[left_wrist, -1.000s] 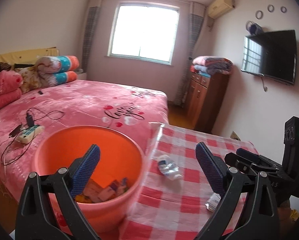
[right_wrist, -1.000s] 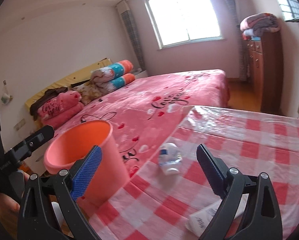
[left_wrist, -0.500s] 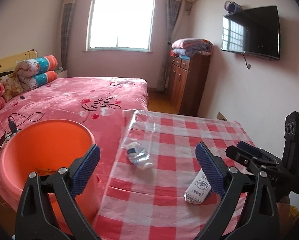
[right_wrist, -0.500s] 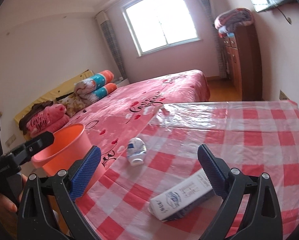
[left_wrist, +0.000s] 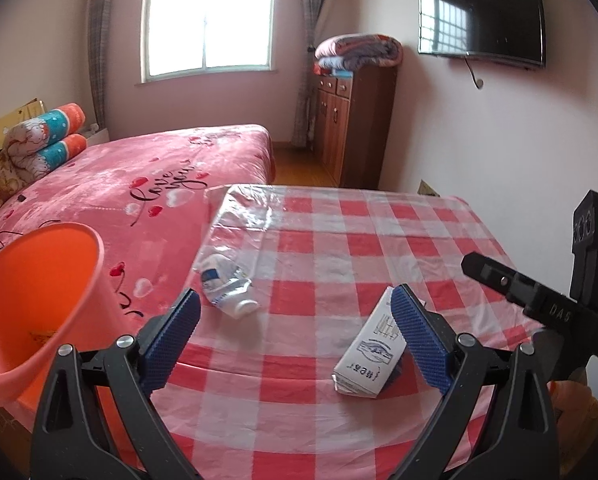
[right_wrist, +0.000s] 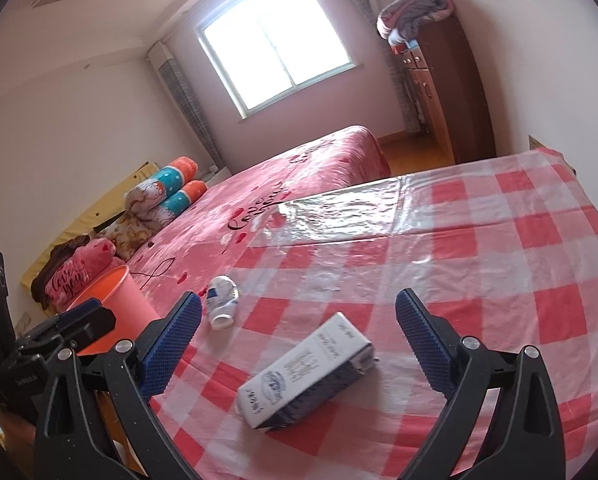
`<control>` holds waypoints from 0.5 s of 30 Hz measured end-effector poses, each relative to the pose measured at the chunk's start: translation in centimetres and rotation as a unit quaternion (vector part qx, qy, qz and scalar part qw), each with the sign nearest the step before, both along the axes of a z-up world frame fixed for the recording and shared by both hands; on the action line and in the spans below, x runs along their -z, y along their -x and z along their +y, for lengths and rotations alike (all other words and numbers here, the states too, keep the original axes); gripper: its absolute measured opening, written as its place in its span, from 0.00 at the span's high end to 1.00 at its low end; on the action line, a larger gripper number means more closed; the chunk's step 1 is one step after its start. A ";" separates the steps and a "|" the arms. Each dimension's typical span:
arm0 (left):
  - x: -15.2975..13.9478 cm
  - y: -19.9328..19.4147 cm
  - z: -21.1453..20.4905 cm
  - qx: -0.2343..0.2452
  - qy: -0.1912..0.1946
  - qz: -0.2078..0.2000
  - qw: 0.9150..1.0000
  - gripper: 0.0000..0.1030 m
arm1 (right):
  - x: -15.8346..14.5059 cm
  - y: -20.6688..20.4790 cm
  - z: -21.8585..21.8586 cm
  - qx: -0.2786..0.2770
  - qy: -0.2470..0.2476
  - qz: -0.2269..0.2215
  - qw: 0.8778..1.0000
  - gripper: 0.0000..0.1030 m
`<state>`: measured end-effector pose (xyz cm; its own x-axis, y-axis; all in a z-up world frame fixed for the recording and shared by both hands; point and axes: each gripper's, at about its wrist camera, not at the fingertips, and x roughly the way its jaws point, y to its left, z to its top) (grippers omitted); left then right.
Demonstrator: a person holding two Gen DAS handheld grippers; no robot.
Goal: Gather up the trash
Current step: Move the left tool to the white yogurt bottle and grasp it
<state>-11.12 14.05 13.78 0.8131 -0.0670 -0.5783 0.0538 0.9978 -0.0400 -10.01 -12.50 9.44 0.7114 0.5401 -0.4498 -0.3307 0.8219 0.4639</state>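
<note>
A crushed plastic bottle (left_wrist: 227, 288) with a blue label lies near the left edge of the red-checked table (left_wrist: 339, 248); it also shows in the right wrist view (right_wrist: 221, 306). A white carton (left_wrist: 369, 349) lies on its side near the front; it also shows in the right wrist view (right_wrist: 305, 372). The orange bin (left_wrist: 39, 312) stands left of the table, also seen in the right wrist view (right_wrist: 111, 312). My left gripper (left_wrist: 295, 340) is open and empty above the table's front. My right gripper (right_wrist: 299, 344) is open and empty, hovering just above the carton.
A pink bed (left_wrist: 139, 184) lies beyond the bin and table. A wooden cabinet (left_wrist: 351, 120) with folded blankets stands at the far wall. A TV (left_wrist: 483, 12) hangs on the right wall. The checked cloth (right_wrist: 479, 240) has a clear plastic cover.
Both grippers have swung right, away from the bin and over the table. The carton has come into full view, now between the right gripper's fingers. Both stay open.
</note>
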 end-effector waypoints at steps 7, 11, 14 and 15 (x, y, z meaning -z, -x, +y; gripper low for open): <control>2.1 -2.6 -0.4 -0.013 -0.005 0.038 0.999 0.06 | 1.7 -0.8 -1.1 -0.004 -0.002 0.036 0.999 0.06; 4.0 -5.2 0.7 -0.051 -0.006 0.067 0.996 0.06 | 2.7 -1.0 -1.0 -0.016 0.003 0.050 0.999 0.06; 5.4 -7.5 2.0 -0.086 0.004 0.086 0.993 0.06 | 3.4 -1.2 -1.0 -0.023 0.006 0.057 0.998 0.06; 5.9 -8.4 2.5 -0.101 0.009 0.092 0.991 0.06 | 3.5 -1.2 -0.9 -0.025 0.006 0.059 0.998 0.06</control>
<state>-2.73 16.57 7.90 0.6914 0.0745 -0.7186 -0.1569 0.9864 -0.0488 -8.78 -13.45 5.90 0.6252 0.5684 -0.5349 -0.3159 0.8109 0.4925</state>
